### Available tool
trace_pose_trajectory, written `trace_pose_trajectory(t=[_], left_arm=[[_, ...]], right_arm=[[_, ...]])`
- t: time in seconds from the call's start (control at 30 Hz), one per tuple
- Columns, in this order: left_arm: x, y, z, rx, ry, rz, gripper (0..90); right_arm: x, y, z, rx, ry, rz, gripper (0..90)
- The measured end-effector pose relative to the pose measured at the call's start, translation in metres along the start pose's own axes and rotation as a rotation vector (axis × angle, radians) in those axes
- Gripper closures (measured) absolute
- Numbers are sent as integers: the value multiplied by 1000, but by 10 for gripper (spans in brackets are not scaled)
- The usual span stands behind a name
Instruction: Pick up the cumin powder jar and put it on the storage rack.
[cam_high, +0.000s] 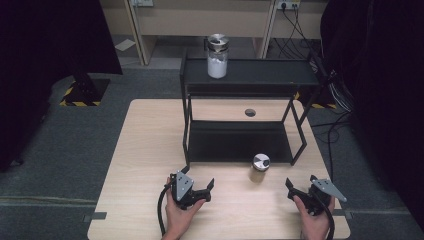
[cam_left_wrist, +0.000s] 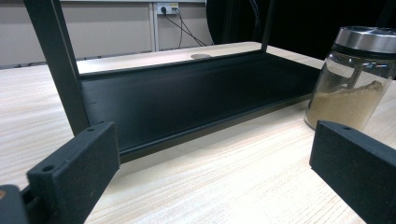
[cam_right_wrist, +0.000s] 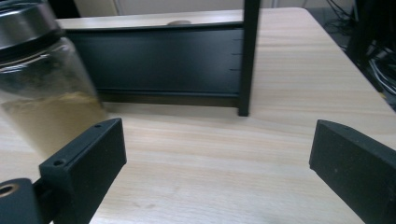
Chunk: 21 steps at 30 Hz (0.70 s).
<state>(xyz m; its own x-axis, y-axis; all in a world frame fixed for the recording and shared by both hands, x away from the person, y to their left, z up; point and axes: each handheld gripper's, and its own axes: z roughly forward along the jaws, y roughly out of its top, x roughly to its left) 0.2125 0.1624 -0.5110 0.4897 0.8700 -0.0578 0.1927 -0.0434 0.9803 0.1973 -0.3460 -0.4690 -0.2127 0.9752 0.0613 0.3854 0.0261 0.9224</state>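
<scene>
A glass jar of tan powder (cam_high: 259, 168) with a silver lid stands on the wooden table (cam_high: 145, 150), just in front of the black shelf rack (cam_high: 240, 142). A second jar, holding white powder (cam_high: 217, 57), sits on the rack's top shelf. My left gripper (cam_high: 199, 176) is open near the table's front edge, left of the tan jar and apart from it. My right gripper (cam_high: 300, 181) is open to the jar's right. In the left gripper view the tan jar (cam_left_wrist: 350, 79) stands beyond the right jaw. In the right gripper view the jar (cam_right_wrist: 42, 84) looms at the left, close and blurred.
The rack's lower tray (cam_left_wrist: 196, 93) rests on the table, bare, with thin black legs (cam_right_wrist: 247, 56) at its corners. A round cable hole (cam_high: 250, 112) sits behind it. Dark curtains, cables and a wooden cabinet lie past the table's far edge.
</scene>
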Motion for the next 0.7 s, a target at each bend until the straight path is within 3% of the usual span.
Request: trace_pose_trajectory(t=[0.3,0.7], left_arm=[[0,0,0,-2,-1,1,8],[0,0,0,1,-1,4,8]], right_arm=[[0,-4,9,-35,175,-76,37],[19,-1,21,-30,242,-120,37]])
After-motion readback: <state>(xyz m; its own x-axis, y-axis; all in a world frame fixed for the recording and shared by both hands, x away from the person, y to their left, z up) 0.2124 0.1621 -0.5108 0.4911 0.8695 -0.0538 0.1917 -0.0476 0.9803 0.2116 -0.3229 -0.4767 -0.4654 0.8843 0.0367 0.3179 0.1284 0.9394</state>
